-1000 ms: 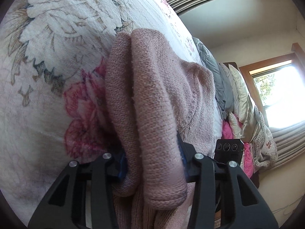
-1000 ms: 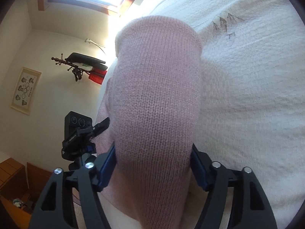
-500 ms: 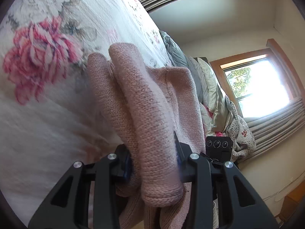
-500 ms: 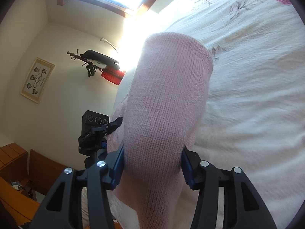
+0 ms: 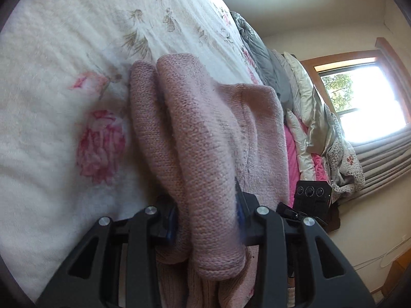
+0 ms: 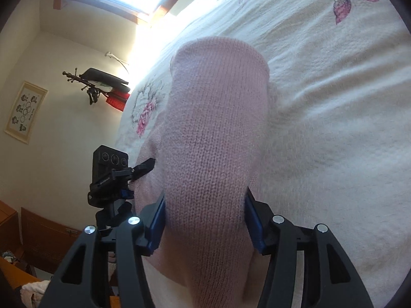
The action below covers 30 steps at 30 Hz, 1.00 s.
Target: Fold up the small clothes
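Left gripper [image 5: 205,220]: its jaws are closed on a bunched fold of the pink knit sweater [image 5: 205,141]; several thick layers of knit pass between the blue pads and spill over the front of the frame.
Right gripper [image 6: 205,218]: its jaws are clamped on another part of the same garment, a smooth rounded fold that fills the gap between the pads and hides them almost fully.
Pink knit sweater [image 6: 213,133]: held up between both grippers over the bed; whether its far end touches the cover cannot be told.
Bedspread [image 5: 64,102]: white, quilted, printed with pink roses, leaves and butterflies; it lies under and behind the garment in both views.
Other gripper's camera block [image 5: 312,197]: seen from the left wrist, just right of the sweater; the matching black block [image 6: 110,164] shows at the left in the right wrist view.
Pile of bedding [image 5: 303,107]: grey, cream and bright pink layers heaped at the far edge of the bed.
Window [image 5: 359,95]: bright, wood-framed, beyond the bedding.
Framed picture [image 6: 25,111]: on the pale wall.
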Tool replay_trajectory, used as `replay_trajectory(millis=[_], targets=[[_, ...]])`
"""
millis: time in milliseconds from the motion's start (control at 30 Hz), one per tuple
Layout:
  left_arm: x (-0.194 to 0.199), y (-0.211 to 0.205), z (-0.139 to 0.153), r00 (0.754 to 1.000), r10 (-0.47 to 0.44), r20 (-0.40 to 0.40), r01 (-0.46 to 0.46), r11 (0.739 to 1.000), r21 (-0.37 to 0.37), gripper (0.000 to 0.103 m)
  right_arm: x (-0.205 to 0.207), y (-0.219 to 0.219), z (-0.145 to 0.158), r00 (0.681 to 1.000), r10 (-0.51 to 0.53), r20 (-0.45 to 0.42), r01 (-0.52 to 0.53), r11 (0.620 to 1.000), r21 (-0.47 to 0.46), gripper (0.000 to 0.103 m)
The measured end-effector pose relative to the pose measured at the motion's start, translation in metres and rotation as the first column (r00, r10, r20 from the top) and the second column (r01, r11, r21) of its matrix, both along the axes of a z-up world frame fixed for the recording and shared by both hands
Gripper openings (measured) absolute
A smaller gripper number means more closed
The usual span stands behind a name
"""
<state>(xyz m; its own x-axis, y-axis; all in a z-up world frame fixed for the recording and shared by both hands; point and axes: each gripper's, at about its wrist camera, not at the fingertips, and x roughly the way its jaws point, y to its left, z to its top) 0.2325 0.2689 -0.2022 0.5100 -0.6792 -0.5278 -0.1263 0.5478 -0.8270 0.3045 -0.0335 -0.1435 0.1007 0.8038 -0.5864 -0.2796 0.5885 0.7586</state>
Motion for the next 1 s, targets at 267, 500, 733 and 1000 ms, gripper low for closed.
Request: replay_trajectory(millis=[267,500,733,1000], targets=[[-0.017,-0.003,0.033,0.998,0.068,0.004,-0.067,0.971,0.231,0.050,-0.016,-0.007,-0.004,1.000,-0.021,-0.011,0.020,0.999,-0.046,0.073],[-0.083,-0.026,0.089,0.991,0.097,0.092,-0.123,0.925,0.360,0.056,-0.060,-0.028,0.009,1.000,-0.023,0.012,0.023,0.997,-0.073,0.074],[-0.121,-0.077,0.094,0.996,0.024,0.086,-0.056,0.919,0.390,0.059,-0.085,-0.031,0.004,0.999,-0.044,0.003,0.044,0.991,-0.128,0.074],[-0.122,-0.083,0.058,0.998,0.051,-0.033,-0.033,0.918,0.394,0.014,-0.091,-0.025,-0.005,0.998,-0.059,-0.037,0.057,0.996,-0.068,0.072]])
